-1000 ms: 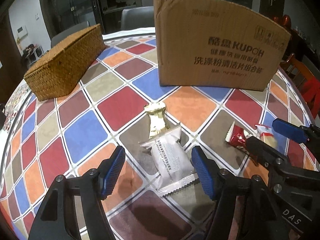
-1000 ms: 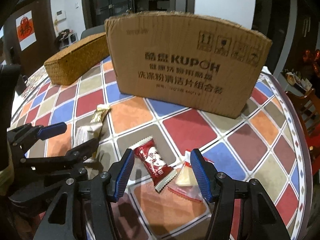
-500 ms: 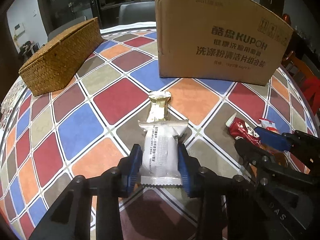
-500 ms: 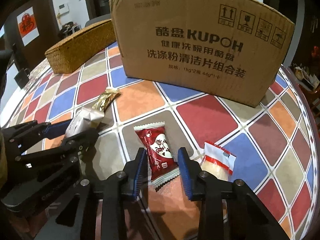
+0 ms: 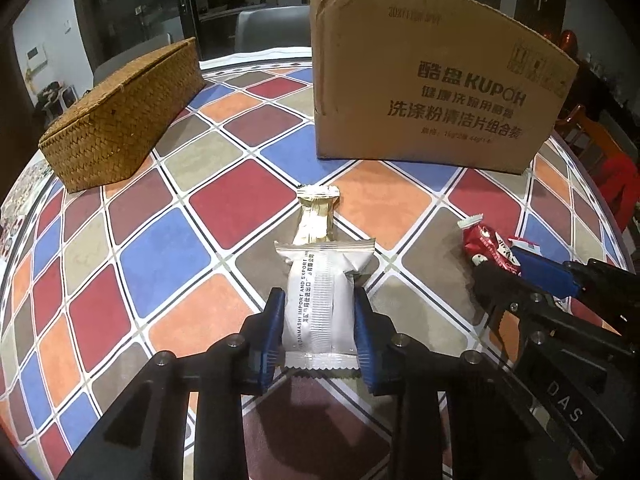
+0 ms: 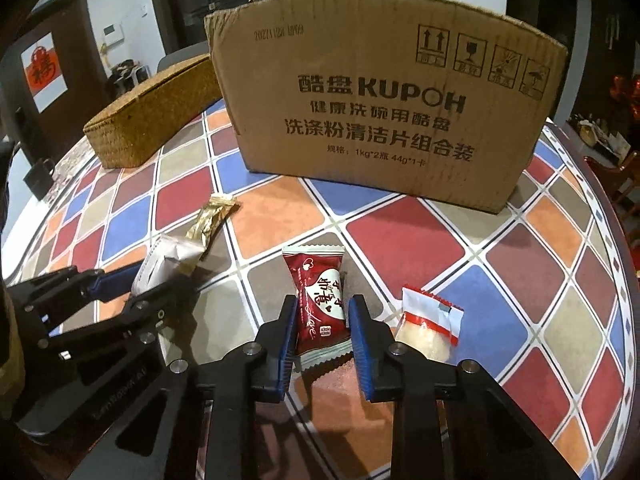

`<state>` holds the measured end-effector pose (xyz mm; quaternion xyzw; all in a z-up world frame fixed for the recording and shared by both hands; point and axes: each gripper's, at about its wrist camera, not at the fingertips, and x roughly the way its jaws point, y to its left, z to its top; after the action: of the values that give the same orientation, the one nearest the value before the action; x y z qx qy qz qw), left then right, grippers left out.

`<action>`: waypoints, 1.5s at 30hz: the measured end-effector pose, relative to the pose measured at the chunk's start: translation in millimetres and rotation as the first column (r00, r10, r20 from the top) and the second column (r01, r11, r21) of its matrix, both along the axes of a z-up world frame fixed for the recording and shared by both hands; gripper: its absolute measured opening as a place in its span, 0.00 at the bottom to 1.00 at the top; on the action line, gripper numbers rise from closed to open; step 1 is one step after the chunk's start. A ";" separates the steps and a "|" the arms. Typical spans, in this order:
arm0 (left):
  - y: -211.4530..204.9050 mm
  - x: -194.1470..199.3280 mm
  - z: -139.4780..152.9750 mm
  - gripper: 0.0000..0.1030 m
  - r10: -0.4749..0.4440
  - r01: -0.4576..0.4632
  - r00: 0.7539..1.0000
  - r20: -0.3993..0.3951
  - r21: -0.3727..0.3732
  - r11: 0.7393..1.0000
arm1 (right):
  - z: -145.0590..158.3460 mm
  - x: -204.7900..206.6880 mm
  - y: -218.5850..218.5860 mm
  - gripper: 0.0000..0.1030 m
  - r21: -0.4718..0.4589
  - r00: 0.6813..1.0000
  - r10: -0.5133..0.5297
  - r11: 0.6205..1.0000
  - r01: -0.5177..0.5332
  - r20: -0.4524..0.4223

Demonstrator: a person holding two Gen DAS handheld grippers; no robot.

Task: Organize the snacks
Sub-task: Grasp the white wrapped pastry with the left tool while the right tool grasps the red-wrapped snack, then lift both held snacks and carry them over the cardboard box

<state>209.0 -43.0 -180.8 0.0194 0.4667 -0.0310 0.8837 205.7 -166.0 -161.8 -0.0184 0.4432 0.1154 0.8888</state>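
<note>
My left gripper [image 5: 319, 332] is shut on a white snack packet [image 5: 320, 296], its blue pads pressing both long sides. A gold wrapped snack [image 5: 316, 216] lies on the table just beyond it. My right gripper [image 6: 322, 334] is shut on a red snack packet [image 6: 318, 300] with white hearts. A white and red packet [image 6: 430, 326] lies on the table just right of it. In the right wrist view the left gripper [image 6: 120, 284] shows at the left with the white packet [image 6: 168, 260]. In the left wrist view the right gripper [image 5: 520, 268] shows at the right with the red packet [image 5: 486, 246].
A large cardboard box [image 6: 380, 112] stands at the back of the round table with its checkered cloth [image 5: 240, 196]. A woven lidded basket [image 5: 124, 116] sits at the back left. Chairs stand behind the table and at the right edge.
Both grippers went from open around their packets to shut on them. The white packet and the red packet now sit straight between the pads.
</note>
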 end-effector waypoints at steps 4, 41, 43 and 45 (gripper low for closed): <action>-0.5 -2.9 6.1 0.32 -0.005 0.005 1.000 0.011 -0.003 1.000 | 7.8 -3.8 -0.5 0.26 0.009 1.000 -0.023 1.000 0.022 0.018; -1.0 -14.3 74.5 0.32 -0.023 0.026 0.988 0.151 -0.023 0.999 | 76.4 -29.5 -6.8 0.26 0.030 0.979 -0.136 0.991 0.133 0.151; -0.8 -14.3 78.4 0.32 -0.023 0.027 0.987 0.158 -0.027 0.999 | 81.1 -30.2 -7.3 0.26 0.032 0.978 -0.136 0.991 0.133 0.158; -1.2 -14.2 83.6 0.32 -0.023 0.029 0.985 0.169 -0.030 0.999 | 86.5 -30.6 -8.0 0.26 0.032 0.976 -0.139 0.990 0.136 0.170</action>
<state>194.8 -44.3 -97.2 0.0137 0.3894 -0.0483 0.9197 175.2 -174.0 -75.2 0.0113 0.3641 0.0561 0.9296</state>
